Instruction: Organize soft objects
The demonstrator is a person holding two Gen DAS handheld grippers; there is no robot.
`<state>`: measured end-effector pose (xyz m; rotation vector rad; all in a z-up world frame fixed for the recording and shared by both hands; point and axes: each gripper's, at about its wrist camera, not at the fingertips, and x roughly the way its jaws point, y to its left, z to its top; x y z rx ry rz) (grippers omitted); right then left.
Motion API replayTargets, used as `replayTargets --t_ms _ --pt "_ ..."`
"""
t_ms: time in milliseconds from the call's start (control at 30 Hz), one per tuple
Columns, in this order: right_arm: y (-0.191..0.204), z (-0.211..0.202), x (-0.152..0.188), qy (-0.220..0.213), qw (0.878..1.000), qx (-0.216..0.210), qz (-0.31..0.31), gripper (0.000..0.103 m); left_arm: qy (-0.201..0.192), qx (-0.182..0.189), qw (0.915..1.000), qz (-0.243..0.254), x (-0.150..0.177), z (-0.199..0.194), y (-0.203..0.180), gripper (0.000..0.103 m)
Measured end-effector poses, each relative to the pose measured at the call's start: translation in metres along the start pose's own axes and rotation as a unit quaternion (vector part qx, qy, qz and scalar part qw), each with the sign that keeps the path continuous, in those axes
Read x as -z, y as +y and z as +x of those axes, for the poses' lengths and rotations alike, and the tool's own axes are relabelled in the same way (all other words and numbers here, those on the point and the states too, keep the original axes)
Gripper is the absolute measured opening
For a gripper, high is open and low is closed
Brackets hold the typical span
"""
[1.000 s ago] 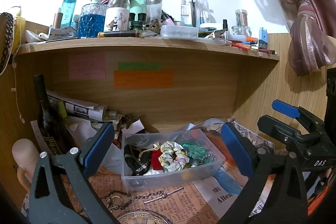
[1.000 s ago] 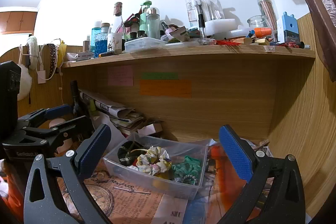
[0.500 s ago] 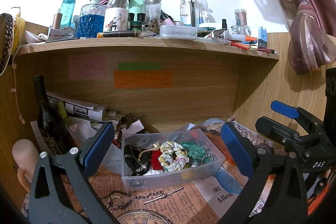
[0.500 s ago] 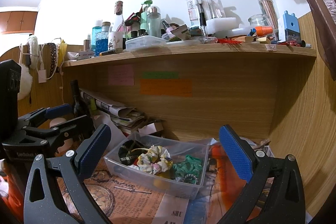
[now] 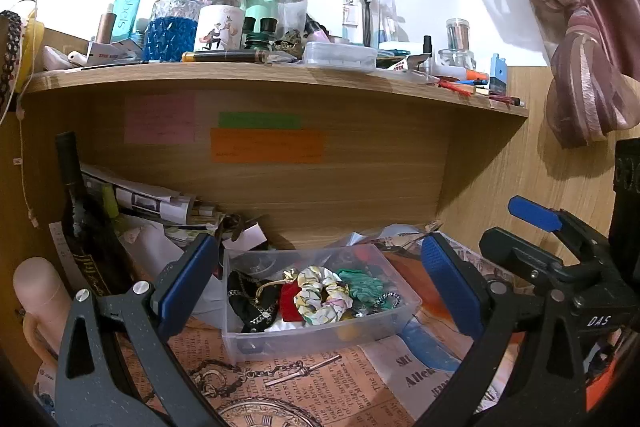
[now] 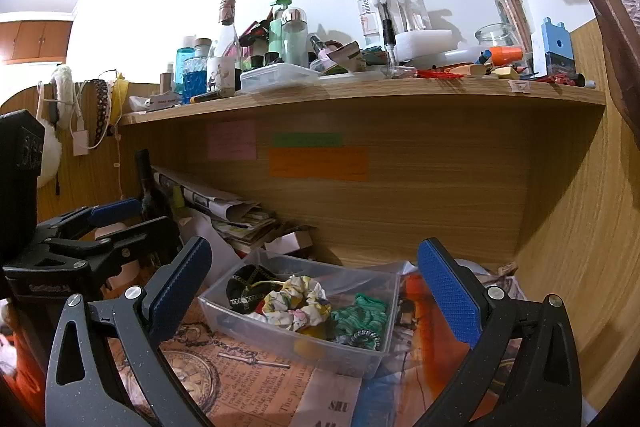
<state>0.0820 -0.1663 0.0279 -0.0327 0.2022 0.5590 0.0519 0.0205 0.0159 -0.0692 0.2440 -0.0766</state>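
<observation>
A clear plastic bin [image 5: 320, 337] [image 6: 288, 341] sits on the desk under a wooden shelf. It holds a floral scrunchie [image 5: 320, 297] [image 6: 298, 301], a green scrunchie [image 5: 362, 285] [image 6: 362, 311], a red cloth [image 5: 289, 301] and a black lacy piece [image 5: 248, 297] [image 6: 240, 287]. My left gripper [image 5: 320, 283] is open and empty, a little in front of the bin. My right gripper [image 6: 314, 285] is open and empty, in front of the bin too. Each gripper shows at the side of the other's view.
Printed newspaper sheets [image 5: 320, 387] with a chain and key [image 5: 280, 375] cover the desk. A dark wine bottle [image 5: 82, 227] and stacked papers [image 5: 160, 203] stand at left. The shelf [image 5: 280, 77] above is crowded with bottles and jars. A pink curtain [image 5: 580, 67] hangs at right.
Both grippers have barely drifted; the scene shifts slightly in the views. Both stay open and empty.
</observation>
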Motion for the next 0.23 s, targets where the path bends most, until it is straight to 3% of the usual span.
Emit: replayTargets --t_ms 233 --pt "0.0004 0.0008 -0.0001 0.0 1.0 0.001 0.002 0.103 0.001 0.002 1.0 -0.002 0.0012 0.0011 0.0017 0.103"
